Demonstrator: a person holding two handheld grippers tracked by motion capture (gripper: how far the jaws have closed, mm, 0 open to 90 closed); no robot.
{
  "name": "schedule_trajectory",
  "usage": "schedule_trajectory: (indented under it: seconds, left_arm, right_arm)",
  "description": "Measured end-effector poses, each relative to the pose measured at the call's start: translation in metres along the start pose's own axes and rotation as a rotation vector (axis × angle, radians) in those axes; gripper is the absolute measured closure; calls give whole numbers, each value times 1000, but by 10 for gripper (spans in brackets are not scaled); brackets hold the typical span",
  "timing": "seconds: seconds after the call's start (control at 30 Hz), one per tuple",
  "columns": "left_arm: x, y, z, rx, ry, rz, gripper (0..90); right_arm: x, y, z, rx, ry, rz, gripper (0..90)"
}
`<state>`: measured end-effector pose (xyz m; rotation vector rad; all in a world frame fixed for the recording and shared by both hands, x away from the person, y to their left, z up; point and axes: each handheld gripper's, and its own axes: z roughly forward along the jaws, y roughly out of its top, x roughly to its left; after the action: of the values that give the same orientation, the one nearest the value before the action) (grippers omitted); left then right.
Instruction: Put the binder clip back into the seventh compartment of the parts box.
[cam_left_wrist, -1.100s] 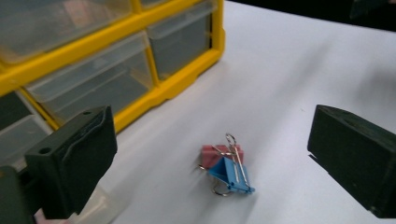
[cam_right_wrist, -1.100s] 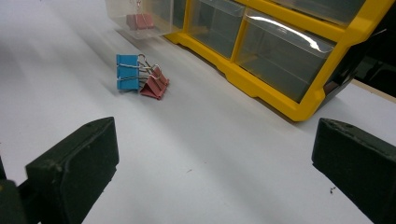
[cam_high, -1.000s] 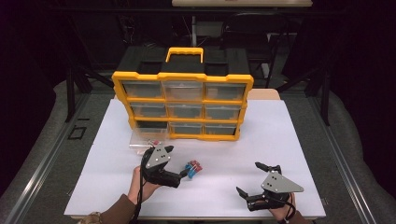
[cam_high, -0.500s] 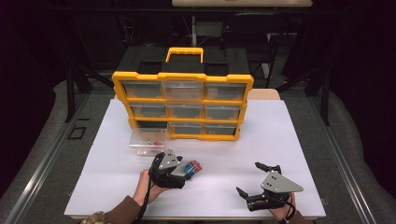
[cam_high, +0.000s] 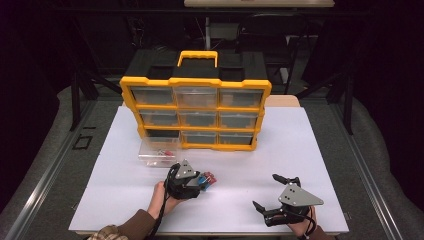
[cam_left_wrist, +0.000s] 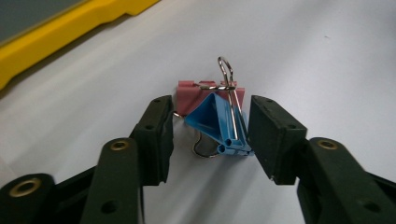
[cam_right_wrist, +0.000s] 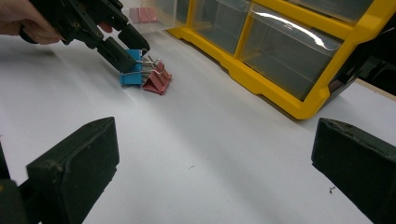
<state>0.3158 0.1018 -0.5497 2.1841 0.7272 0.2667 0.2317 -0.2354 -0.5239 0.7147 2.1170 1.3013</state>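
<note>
A blue binder clip lies on the white table against a pink binder clip. My left gripper is low over the table with the blue clip between its jaws, which have just been closing. The right pad looks to touch the clip's edge, while a gap remains at the left pad. From above, the left gripper sits at the front centre by the blue clip and pink clip. My right gripper rests at the front right, open and holding nothing.
A yellow organizer with clear drawers stands upright at the back of the table. One clear drawer with pink clips inside sits out on the table, left of the organizer's base. The table's front edge runs just below both hands.
My left gripper has sunk toward the table over the two clips, and its jaws have narrowed around the blue one. The right gripper has stayed put.
</note>
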Motion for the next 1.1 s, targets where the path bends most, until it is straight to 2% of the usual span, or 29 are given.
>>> schedule_trajectory:
  seconds: [0.2,0.37,0.53,0.7,0.8,0.83,0.9,1.1]
  left_arm:
    - [3,-2,1,-9,-37,-28,561]
    - [1,-4,1,-18,-66,-45,663]
    - [2,-6,-1,-27,-93,-71,678]
    - [-1,-5,-7,-28,-116,-51,698]
    - [-5,-5,-10,-28,-105,-27,726]
    - [-6,-5,-11,-33,-104,-26,822]
    - [-6,-5,-12,-20,-108,-4,825]
    - [-8,-4,-11,-9,-109,28,828]
  right_arm:
    - [0,0,1,6,2,-4,3]
    - [-1,-1,1,10,1,3,4]
    - [-1,0,1,7,-3,3,4]
    - [-1,0,0,6,-3,-1,5]
    - [0,0,1,12,0,0,5]
    - [0,0,0,11,-3,-4,5]
    - [-1,0,0,5,-3,-3,5]
    - [-1,0,0,10,-1,-3,5]
